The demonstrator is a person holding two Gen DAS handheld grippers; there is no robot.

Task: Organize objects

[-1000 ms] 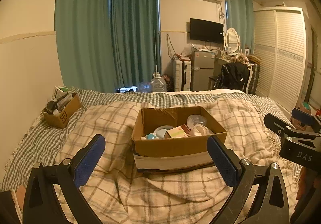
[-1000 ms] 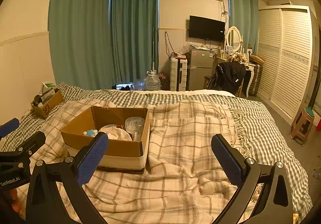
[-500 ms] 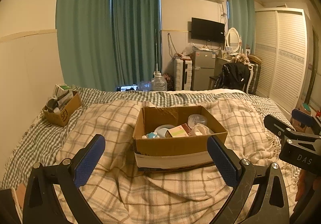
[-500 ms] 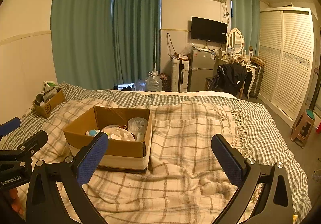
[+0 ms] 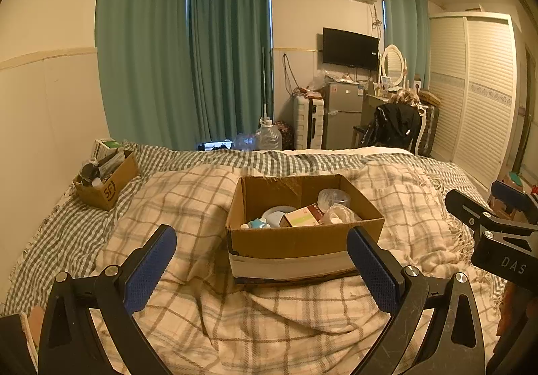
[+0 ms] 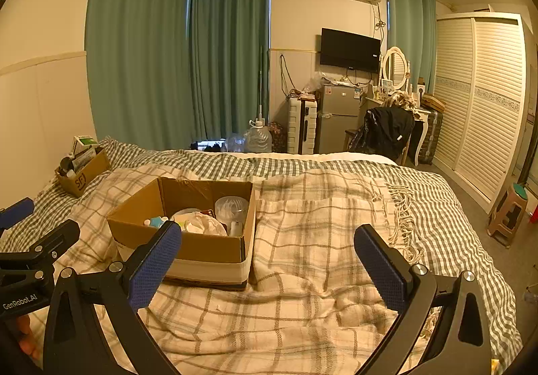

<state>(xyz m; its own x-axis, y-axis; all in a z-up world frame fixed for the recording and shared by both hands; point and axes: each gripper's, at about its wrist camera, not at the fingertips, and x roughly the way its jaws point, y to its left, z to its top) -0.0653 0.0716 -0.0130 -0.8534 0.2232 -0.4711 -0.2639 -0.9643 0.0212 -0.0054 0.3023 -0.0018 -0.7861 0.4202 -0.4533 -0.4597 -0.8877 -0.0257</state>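
An open cardboard box (image 5: 302, 242) sits on the plaid blanket in the middle of the bed; it also shows in the right wrist view (image 6: 205, 249). It holds a clear plastic cup (image 5: 333, 198), a small pink and green carton (image 5: 301, 216), a crumpled plastic bag (image 6: 205, 223) and small blue and white items. My left gripper (image 5: 262, 265) is open and empty, just short of the box. My right gripper (image 6: 267, 262) is open and empty, to the right of the box over the blanket.
A smaller cardboard box (image 5: 107, 181) with bottles and cartons stands at the bed's far left by the wall. Beyond the bed are green curtains, a water jug (image 5: 267, 136), a small fridge (image 5: 343, 112), a chair with a black jacket and a white wardrobe. A stool (image 6: 509, 213) stands at the right.
Both grippers have drifted slightly, so the box sits a little further right in each view. Both jaws stay open and empty.
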